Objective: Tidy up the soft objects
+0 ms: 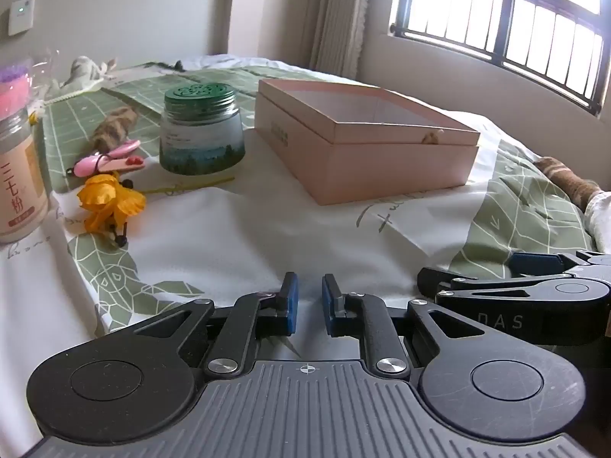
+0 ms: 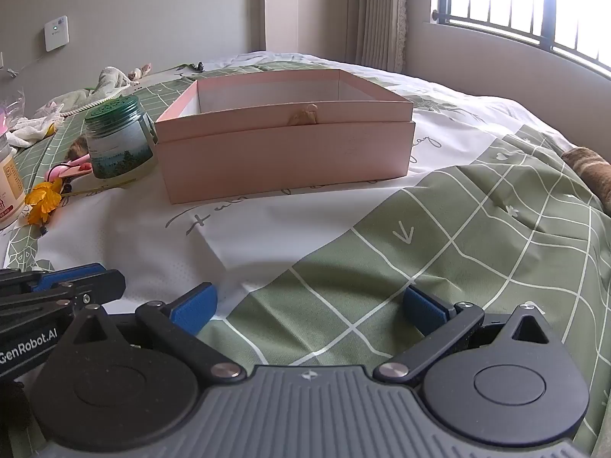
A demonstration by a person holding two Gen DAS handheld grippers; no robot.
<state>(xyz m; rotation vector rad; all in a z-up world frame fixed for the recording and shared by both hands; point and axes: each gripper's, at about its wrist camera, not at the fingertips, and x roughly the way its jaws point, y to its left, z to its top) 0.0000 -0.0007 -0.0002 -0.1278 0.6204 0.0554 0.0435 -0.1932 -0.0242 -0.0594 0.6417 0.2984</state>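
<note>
An open pink box (image 1: 359,152) (image 2: 282,152) stands on the bed, empty as far as I see. A brown striped sock (image 1: 114,126) lies left of a green-lidded jar (image 1: 200,129) (image 2: 120,141). Another brown sock (image 1: 569,179) (image 2: 590,170) lies at the right. A yellow fabric flower (image 1: 109,200) (image 2: 42,200) and a pink clip (image 1: 109,160) (image 2: 70,170) lie left of the jar. My left gripper (image 1: 309,297) is nearly closed and empty, low over the sheet. My right gripper (image 2: 309,305) is wide open and empty beside it.
A white-labelled bottle (image 1: 19,175) (image 2: 7,187) stands at the far left. Crumpled pale cloth (image 1: 86,72) (image 2: 88,91) lies at the back left. The bed has a green and white cover (image 2: 477,248). A window (image 1: 515,19) is at the right.
</note>
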